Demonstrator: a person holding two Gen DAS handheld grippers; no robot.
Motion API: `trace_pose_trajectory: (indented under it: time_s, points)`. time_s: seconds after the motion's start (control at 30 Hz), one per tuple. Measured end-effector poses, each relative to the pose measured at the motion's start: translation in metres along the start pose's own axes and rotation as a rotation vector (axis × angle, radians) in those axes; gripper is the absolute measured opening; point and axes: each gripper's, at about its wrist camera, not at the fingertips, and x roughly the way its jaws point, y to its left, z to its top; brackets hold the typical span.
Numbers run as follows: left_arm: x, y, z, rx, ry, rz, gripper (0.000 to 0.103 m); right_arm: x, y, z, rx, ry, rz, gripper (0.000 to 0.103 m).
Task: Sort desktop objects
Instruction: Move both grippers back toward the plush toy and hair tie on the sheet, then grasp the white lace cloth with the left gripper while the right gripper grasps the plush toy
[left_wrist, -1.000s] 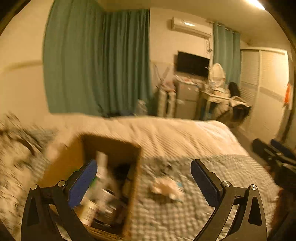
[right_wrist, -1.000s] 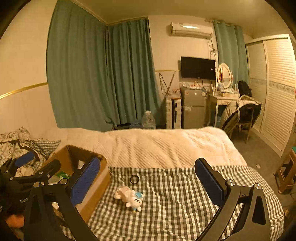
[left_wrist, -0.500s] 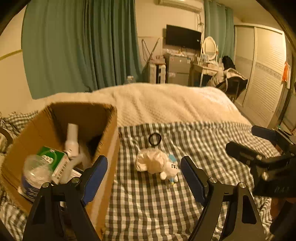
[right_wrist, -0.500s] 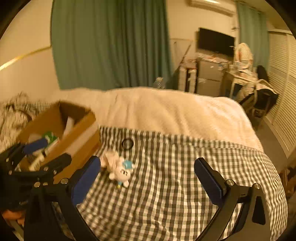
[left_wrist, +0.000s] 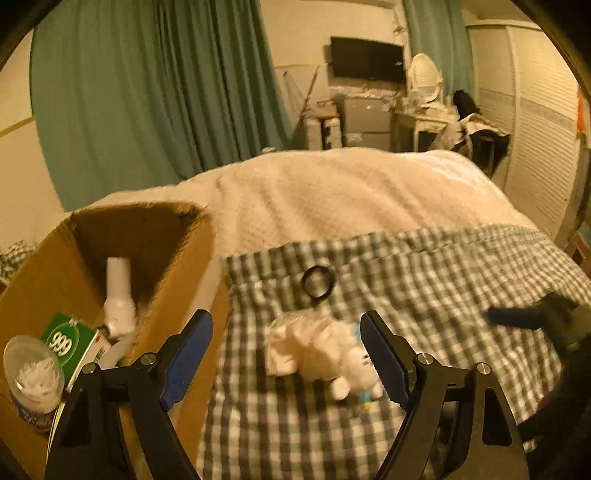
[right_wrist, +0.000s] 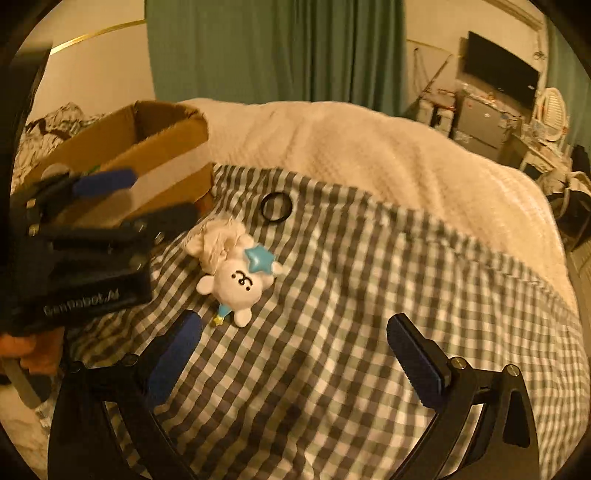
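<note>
The white plush toy (right_wrist: 236, 275) with a blue star on its head lies on the checked blanket (right_wrist: 369, 314), face up, close to the corner of the cardboard box (right_wrist: 147, 147). A black ring (right_wrist: 276, 207) lies on the same blanket just behind the toy, apart from it. In the box I see a white bottle (left_wrist: 118, 295), a green packet (left_wrist: 70, 343) marked 999 and a clear round tub (left_wrist: 31, 373); these stand against the near wall. Beyond the blanket is a cream quilt (left_wrist: 332, 192), then green curtains (left_wrist: 147, 92).

The left gripper (left_wrist: 286, 350) hangs over the toy with its jaws well apart; the toy is seen between them, and nothing is clamped. The right gripper (right_wrist: 295, 354) also has its jaws wide apart, over bare blanket, the toy just ahead of its left finger. Nothing stands between either gripper and the toy.

Against the frame one second ago, both grippers have come lower and nearer to the toy, and the left jaws have narrowed a little. The toy, ring and box lie as before.
</note>
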Motion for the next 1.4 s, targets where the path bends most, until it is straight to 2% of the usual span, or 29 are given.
trace_pose_trajectory:
  time_s: [0.1, 0.17, 0.33, 0.57, 0.63, 0.7, 0.77, 0.8, 0.87, 1.0, 1.07, 1.23, 1.4]
  points:
    - [-0.004, -0.013, -0.002, 0.032, -0.03, 0.0, 0.084, 0.011, 0.0, -0.005, -0.005, 0.005, 0.025, 0.101]
    - [0.002, -0.018, -0.006, 0.054, -0.017, 0.024, 0.084, 0.016, -0.001, -0.009, 0.001, 0.007, 0.041, 0.101]
    - [0.045, 0.003, -0.018, -0.095, 0.12, 0.026, 0.083, 0.027, 0.001, -0.011, -0.012, -0.008, 0.072, 0.101]
    - [0.071, 0.01, -0.015, -0.139, 0.155, -0.017, 0.083, 0.054, 0.014, -0.004, -0.076, -0.032, 0.046, 0.101]
    - [0.078, 0.016, -0.011, -0.167, 0.176, -0.034, 0.074, 0.064, 0.018, 0.0, -0.103, -0.028, 0.031, 0.101]
    - [0.084, 0.02, -0.008, -0.172, 0.189, -0.027, 0.056, 0.072, 0.021, 0.001, -0.117, -0.025, 0.029, 0.101]
    - [0.088, 0.021, -0.006, -0.157, 0.207, -0.028, 0.024, 0.079, 0.022, 0.004, -0.105, -0.034, 0.028, 0.101]
    - [0.089, 0.023, -0.006, -0.145, 0.217, -0.028, 0.02, 0.081, 0.021, 0.006, -0.092, -0.043, 0.037, 0.1]
    - [0.089, 0.024, -0.006, -0.137, 0.218, -0.029, 0.015, 0.083, 0.021, 0.013, -0.075, -0.061, 0.057, 0.094]
    - [0.072, 0.029, -0.004, -0.137, 0.183, -0.019, 0.013, 0.091, 0.025, 0.021, -0.075, -0.07, 0.074, 0.091]
    - [0.058, 0.03, -0.001, -0.137, 0.157, -0.014, 0.012, 0.093, 0.028, 0.025, -0.072, -0.075, 0.097, 0.08]
    - [0.026, 0.03, 0.01, -0.138, 0.094, -0.01, 0.011, 0.096, 0.029, 0.033, -0.045, -0.077, 0.133, 0.067]
    - [-0.004, 0.029, 0.021, -0.113, 0.028, -0.003, 0.011, 0.091, 0.027, 0.032, -0.015, -0.085, 0.145, 0.066]
